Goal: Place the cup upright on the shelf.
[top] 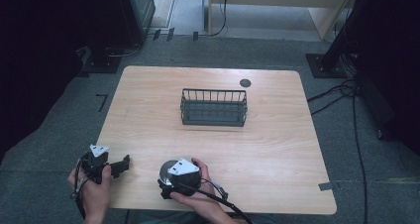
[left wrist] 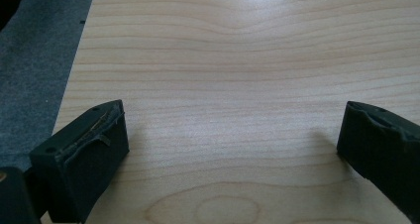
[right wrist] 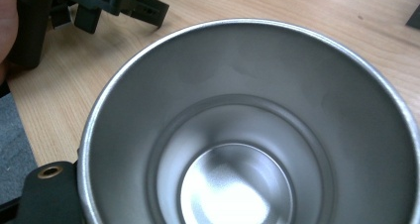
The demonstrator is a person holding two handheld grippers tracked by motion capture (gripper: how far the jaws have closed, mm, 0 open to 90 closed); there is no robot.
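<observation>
A shiny metal cup (top: 166, 170) stands upright near the table's front edge, under my right gripper (top: 172, 183). In the right gripper view I look down into the cup (right wrist: 247, 135). One black jaw sits against the outside of its wall at the bottom left, and the other jaw is hidden. The right gripper (right wrist: 81, 204) is shut on the cup's rim wall. My left gripper (top: 120, 165) rests at the front left of the table, pointing right. Its jaws stand wide open over bare wood (left wrist: 233, 149).
A dark wire basket (top: 214, 107) stands mid-table, beyond the cup. A small black round spot (top: 244, 83) lies behind it near the far edge. The wooden table (top: 277, 149) sits on grey carpet, with cables and stands around it. The left gripper (right wrist: 124, 3) lies left of the cup.
</observation>
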